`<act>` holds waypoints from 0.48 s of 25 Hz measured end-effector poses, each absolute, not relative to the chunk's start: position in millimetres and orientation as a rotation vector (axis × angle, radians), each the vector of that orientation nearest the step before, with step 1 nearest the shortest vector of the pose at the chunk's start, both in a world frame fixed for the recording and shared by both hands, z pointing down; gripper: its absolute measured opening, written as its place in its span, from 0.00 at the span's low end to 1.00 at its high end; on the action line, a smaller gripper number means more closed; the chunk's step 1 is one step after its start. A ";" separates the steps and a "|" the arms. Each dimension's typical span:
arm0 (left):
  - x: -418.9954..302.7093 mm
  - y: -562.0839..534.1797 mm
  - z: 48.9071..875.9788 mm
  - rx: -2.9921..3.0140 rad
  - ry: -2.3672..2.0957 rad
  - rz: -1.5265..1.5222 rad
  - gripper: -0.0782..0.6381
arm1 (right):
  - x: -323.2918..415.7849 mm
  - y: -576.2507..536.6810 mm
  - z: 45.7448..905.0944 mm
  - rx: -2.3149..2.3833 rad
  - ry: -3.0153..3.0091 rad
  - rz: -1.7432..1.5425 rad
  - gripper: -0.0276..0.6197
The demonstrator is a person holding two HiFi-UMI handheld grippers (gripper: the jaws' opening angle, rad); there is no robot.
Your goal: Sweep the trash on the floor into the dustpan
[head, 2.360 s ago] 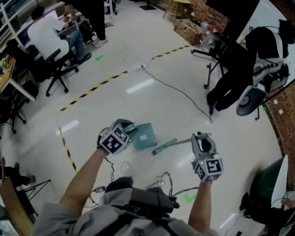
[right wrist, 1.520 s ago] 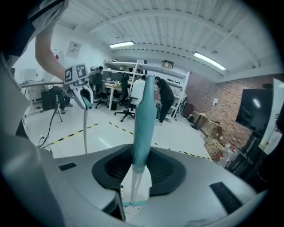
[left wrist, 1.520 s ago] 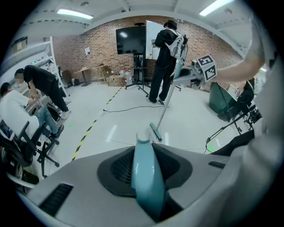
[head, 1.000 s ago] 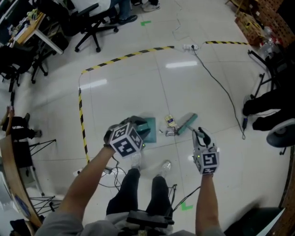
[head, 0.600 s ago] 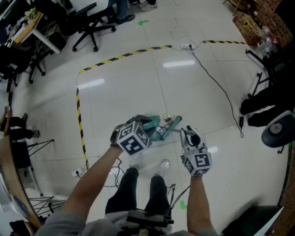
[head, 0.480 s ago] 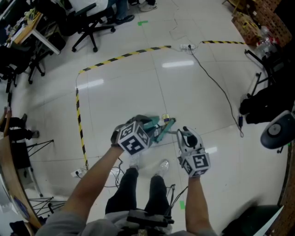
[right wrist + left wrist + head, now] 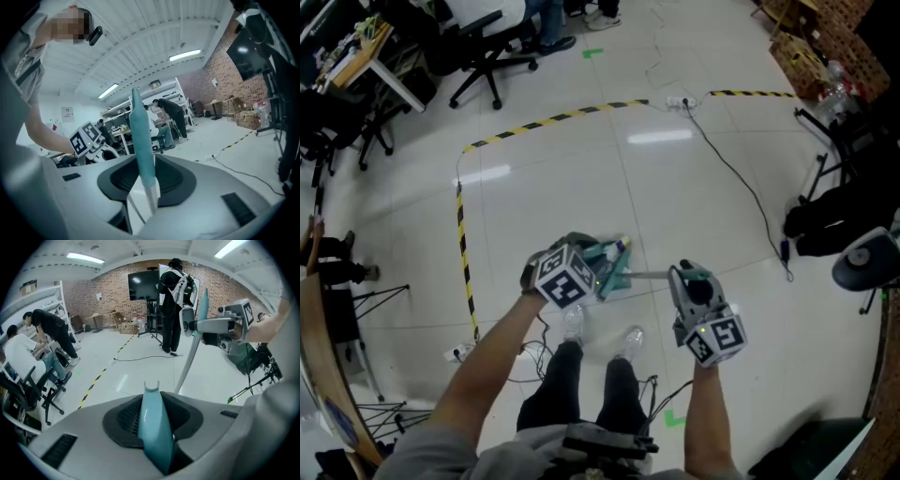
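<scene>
On the floor (image 7: 581, 178), the left gripper (image 7: 585, 256) clamps the dustpan (image 7: 607, 255) steady so the broom (image 7: 649, 276), clenched by the right gripper (image 7: 682, 278) at three o'clock, can sweep in.

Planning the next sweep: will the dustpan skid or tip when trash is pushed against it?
Loose, it would likely skid: the floor is glossy, with light glare on it. The left gripper grips the dustpan by its handle, so it should hold. It looks like thin plastic, probably light.

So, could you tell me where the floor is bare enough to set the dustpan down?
Bare floor lies ahead, between the striped tape and the black cable. Crowded: around the shoes, where dustpan, broom and trash meet, and by the chairs.
</scene>
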State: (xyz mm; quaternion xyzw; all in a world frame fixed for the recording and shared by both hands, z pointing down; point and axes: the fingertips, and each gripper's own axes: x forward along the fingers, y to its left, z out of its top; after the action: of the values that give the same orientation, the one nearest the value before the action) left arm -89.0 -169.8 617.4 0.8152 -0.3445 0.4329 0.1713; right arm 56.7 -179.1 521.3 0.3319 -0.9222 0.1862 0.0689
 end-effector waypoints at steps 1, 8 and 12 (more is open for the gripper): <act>-95.0 -167.9 616.9 2.303 -0.990 1.227 0.27 | 58.4 -184.3 511.3 1.011 -2.789 0.530 0.20; -125.8 -158.8 612.3 2.277 -1.014 1.253 0.27 | 59.5 -217.2 483.4 1.052 -2.795 0.350 0.19; -129.9 -168.3 618.0 2.270 -1.001 1.269 0.27 | 57.1 -246.9 509.6 1.056 -2.746 0.280 0.19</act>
State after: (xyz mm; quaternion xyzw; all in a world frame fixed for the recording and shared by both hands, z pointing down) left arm -129.9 -168.3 618.0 0.8019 -0.3535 0.4482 0.1764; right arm 57.1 -246.9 509.6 0.3558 -0.9252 0.0942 0.0929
